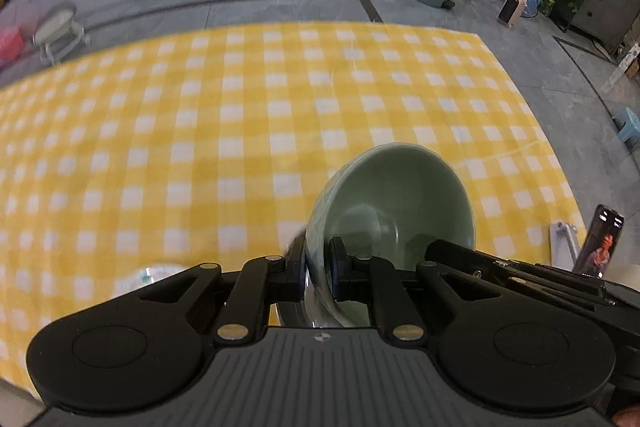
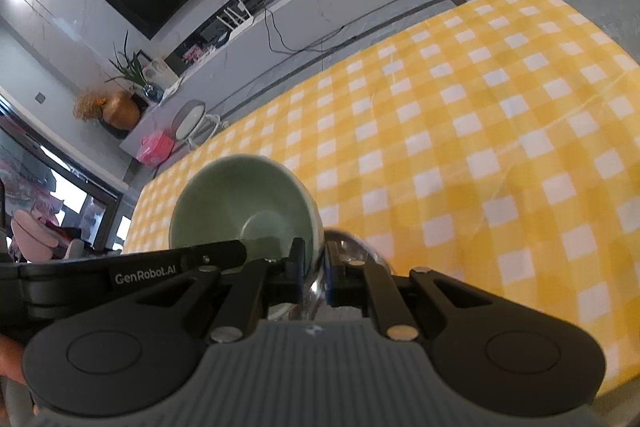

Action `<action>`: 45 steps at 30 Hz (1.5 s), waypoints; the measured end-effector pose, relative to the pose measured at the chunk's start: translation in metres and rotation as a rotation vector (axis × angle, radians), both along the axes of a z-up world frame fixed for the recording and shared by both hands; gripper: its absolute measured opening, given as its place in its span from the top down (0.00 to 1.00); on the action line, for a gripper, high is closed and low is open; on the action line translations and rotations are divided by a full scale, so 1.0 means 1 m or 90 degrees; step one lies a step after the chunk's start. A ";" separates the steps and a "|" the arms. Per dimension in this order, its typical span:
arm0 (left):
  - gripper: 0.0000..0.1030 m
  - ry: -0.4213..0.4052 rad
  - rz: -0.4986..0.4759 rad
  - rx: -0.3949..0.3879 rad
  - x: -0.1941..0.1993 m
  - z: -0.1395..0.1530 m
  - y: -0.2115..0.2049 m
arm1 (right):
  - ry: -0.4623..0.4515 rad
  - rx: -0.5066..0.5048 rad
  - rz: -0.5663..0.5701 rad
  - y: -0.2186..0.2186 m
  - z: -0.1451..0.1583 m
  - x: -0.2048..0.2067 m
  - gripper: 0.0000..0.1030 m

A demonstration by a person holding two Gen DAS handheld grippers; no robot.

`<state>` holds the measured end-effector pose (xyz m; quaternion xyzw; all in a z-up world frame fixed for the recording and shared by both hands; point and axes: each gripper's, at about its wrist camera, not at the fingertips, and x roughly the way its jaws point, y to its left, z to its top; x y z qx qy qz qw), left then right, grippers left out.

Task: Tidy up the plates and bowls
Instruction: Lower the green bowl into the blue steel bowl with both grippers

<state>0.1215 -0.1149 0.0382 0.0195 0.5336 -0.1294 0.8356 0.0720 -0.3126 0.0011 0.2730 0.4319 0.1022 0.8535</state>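
Your left gripper (image 1: pixel 318 277) pinches the green bowl (image 1: pixel 394 203) by its rim; the right gripper's (image 2: pixel 314 277) fingers clamp a glass rim (image 2: pixel 352 247). Keep both level above the counter (image 1: pixel 200 147).

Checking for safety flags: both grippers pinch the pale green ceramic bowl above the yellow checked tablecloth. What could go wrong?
The left gripper and right gripper each pinch only the rim of the pale green ceramic bowl; it could slip and drop onto the yellow checked tablecloth. A shiny object sits right below the bowl; the two might knock.
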 end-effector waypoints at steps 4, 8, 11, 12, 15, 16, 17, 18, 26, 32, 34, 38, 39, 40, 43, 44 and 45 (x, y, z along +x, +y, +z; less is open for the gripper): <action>0.88 0.036 0.010 -0.028 -0.008 -0.013 0.006 | 0.036 -0.021 0.015 0.005 -0.004 -0.006 0.93; 0.88 0.073 0.010 -0.038 -0.007 -0.025 0.007 | 0.058 -0.059 0.025 0.011 -0.007 -0.008 0.94; 0.88 0.095 0.006 -0.035 -0.006 -0.032 0.006 | 0.072 -0.101 0.031 0.019 -0.010 -0.006 0.94; 0.88 0.105 0.006 -0.034 -0.003 -0.035 0.005 | 0.075 -0.111 0.032 0.021 -0.011 -0.006 0.94; 0.88 0.121 0.000 -0.030 -0.001 -0.042 0.003 | 0.085 -0.134 0.035 0.025 -0.014 -0.004 0.94; 0.88 0.126 -0.004 -0.030 0.000 -0.045 0.003 | 0.087 -0.142 0.038 0.026 -0.014 -0.003 0.94; 0.87 0.133 -0.006 -0.030 0.001 -0.047 0.002 | 0.089 -0.149 0.041 0.027 -0.015 -0.002 0.94; 0.87 0.138 -0.011 -0.028 0.002 -0.049 0.001 | 0.091 -0.155 0.043 0.027 -0.016 -0.001 0.94; 0.86 0.162 -0.036 -0.012 0.012 -0.057 0.000 | 0.104 -0.202 0.058 0.039 -0.021 0.008 0.94; 0.85 0.167 -0.045 -0.019 0.017 -0.058 0.002 | 0.103 -0.217 0.055 0.042 -0.025 0.010 0.94; 0.84 0.168 -0.048 -0.021 0.018 -0.057 0.003 | 0.097 -0.229 0.053 0.044 -0.025 0.011 0.94; 0.84 0.173 -0.044 -0.024 0.019 -0.055 0.006 | 0.095 -0.244 0.052 0.047 -0.024 0.013 0.93; 0.84 0.172 -0.046 -0.025 0.019 -0.054 0.007 | 0.095 -0.245 0.053 0.047 -0.024 0.013 0.94; 0.84 0.171 -0.048 -0.024 0.020 -0.054 0.006 | 0.094 -0.245 0.053 0.046 -0.025 0.013 0.94; 0.84 0.168 -0.045 -0.022 0.020 -0.053 0.007 | 0.094 -0.245 0.052 0.046 -0.025 0.012 0.94; 0.84 0.167 -0.045 -0.021 0.020 -0.052 0.006 | 0.094 -0.244 0.052 0.046 -0.024 0.012 0.94; 0.84 0.163 -0.045 -0.020 0.019 -0.050 0.007 | 0.094 -0.242 0.051 0.046 -0.024 0.012 0.94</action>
